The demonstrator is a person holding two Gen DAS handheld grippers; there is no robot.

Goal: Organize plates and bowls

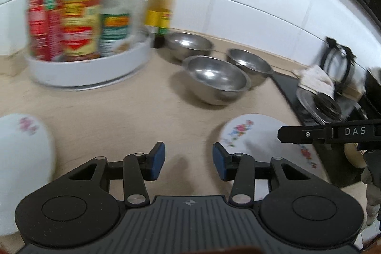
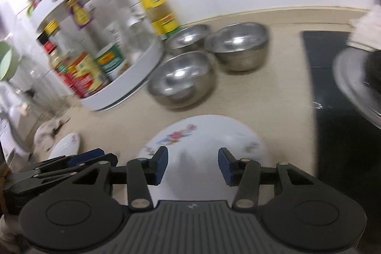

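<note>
We see 3 steel bowls (image 2: 183, 80) grouped on the counter (image 1: 142, 111), just beside the white turntable rack (image 2: 133, 77) of bottles. 2 floral plates lie nearer: 1 (image 2: 204, 135) under the right tool (image 2: 192, 166), 1 (image 1: 21, 146) at left. The left tool (image 1: 188, 161) hangs over bare counter. Both tools stand partly open, holding nothing.

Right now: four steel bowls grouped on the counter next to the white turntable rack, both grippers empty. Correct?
Not quite: there are three steel bowls, not four. The right wrist view shows them grouped on the counter beside the white turntable rack; the left wrist view agrees. The rest holds: left gripper and right gripper both have nothing between the jaws.
</note>
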